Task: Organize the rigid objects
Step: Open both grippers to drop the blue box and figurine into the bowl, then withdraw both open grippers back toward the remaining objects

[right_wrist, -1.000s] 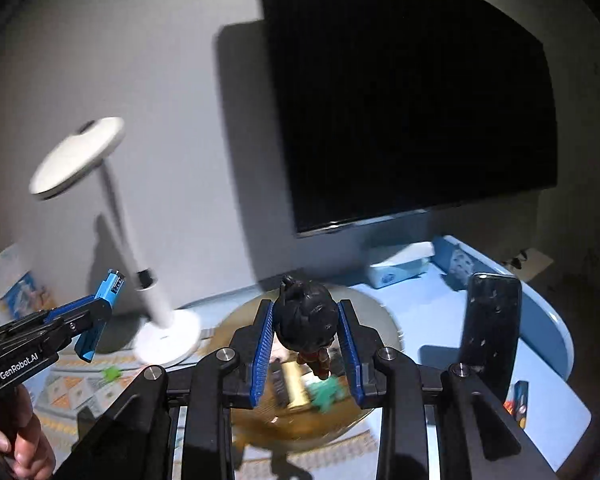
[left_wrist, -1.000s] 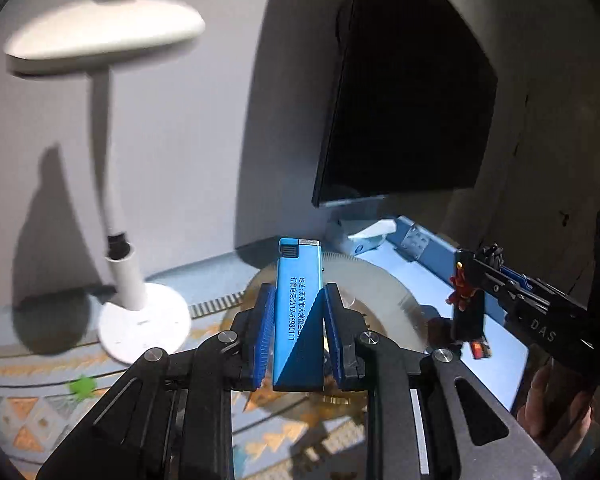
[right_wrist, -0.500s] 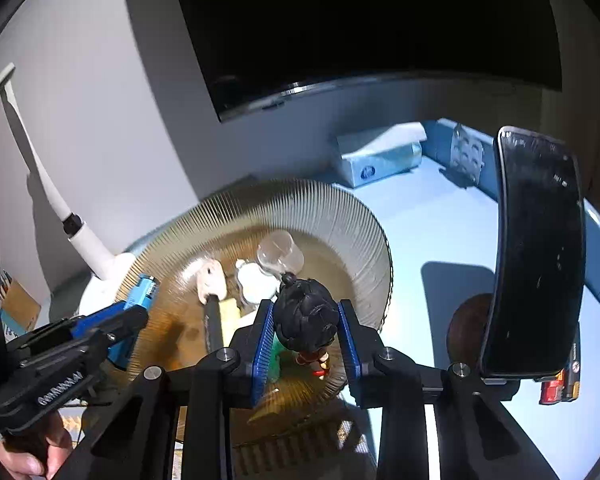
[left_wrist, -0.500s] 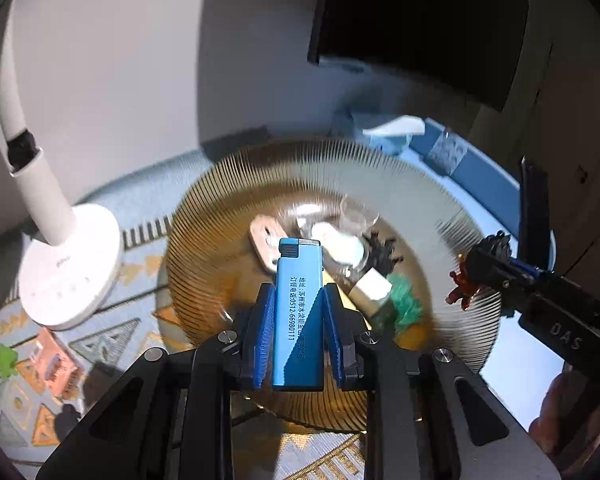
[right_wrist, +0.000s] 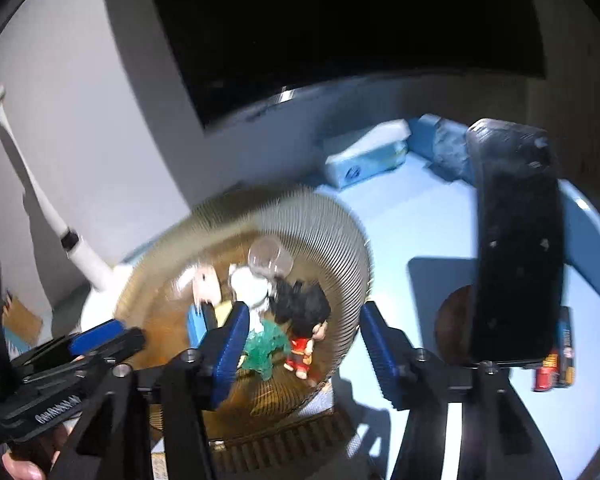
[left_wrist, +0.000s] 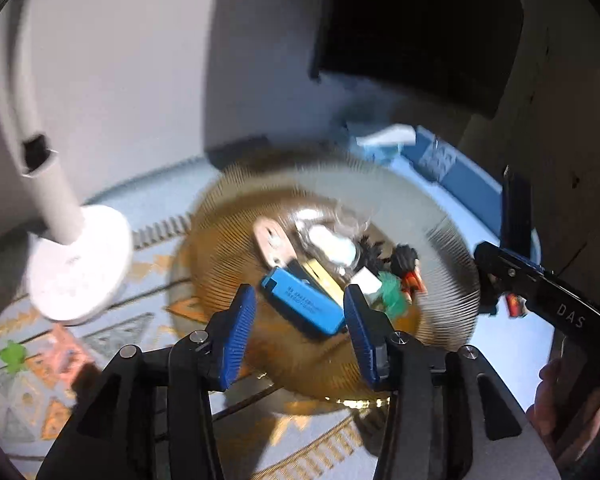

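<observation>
Both the left gripper (left_wrist: 300, 320) and right gripper (right_wrist: 303, 344) have just been opening and are standing spread, gripping nothing. The blue lighter (left_wrist: 303, 301) and dark-haired figurine (right_wrist: 305, 320) are lying in the ribbed amber dish (left_wrist: 431, 216), which is sitting on a pale blue table (right_wrist: 403, 216) by a white lamp base (left_wrist: 80, 264), a dark screen (right_wrist: 339, 20) hanging on the wall behind.

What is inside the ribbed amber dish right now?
The amber dish holds a blue lighter, a black-haired figurine, a green piece, a clear cup and white items. Whatever lies beneath this pile is covered.

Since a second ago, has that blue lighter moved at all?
Yes. The blue lighter has left the left gripper, whose jaws have just been opening, and now lies flat in the amber plate, beside the other trinkets.
</observation>
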{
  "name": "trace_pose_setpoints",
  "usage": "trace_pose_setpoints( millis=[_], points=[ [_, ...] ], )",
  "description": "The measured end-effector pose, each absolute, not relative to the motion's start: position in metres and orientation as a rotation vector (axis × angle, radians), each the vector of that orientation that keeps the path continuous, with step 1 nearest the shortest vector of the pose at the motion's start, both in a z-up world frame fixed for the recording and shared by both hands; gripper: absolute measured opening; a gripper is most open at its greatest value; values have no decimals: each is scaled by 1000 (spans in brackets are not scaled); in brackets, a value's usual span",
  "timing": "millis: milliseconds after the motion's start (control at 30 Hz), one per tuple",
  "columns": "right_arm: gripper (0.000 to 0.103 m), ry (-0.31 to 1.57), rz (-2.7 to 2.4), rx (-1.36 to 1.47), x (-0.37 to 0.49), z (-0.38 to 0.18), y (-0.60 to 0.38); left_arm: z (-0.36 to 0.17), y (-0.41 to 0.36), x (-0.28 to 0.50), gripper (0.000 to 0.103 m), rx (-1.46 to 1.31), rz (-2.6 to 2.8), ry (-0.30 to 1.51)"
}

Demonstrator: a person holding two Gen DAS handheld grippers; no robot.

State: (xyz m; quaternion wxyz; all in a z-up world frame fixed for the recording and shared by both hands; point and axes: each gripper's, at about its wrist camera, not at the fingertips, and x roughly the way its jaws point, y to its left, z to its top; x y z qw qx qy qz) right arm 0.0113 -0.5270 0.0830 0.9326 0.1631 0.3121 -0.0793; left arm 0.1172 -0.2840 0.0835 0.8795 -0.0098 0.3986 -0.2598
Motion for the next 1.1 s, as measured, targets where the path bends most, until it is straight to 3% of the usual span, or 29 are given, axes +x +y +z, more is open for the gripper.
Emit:
trace_pose_setpoints(
  millis=[267,333,467,633,800,1100],
  points=[
    [58,559,-105,146,-32,128,-454,149,-204,41,45,-78,-481,641],
    [59,545,-79,90,-43,135,-423,156,-187,25,46,-79,-457,617],
    [59,546,1,41,-56,141,-374,165,-148,-5,57,-95,-399,586],
    [59,559,43,-2,-67,139,-328,164,-110,-36,57,-62,-297,555],
    [59,580,70,-8,-74,130,-303,143,-77,-48,59,-106,-248,598],
    [60,668,60,-58,-53,56,-284,31,-51,-24,59,-115,-108,803]
  ],
)
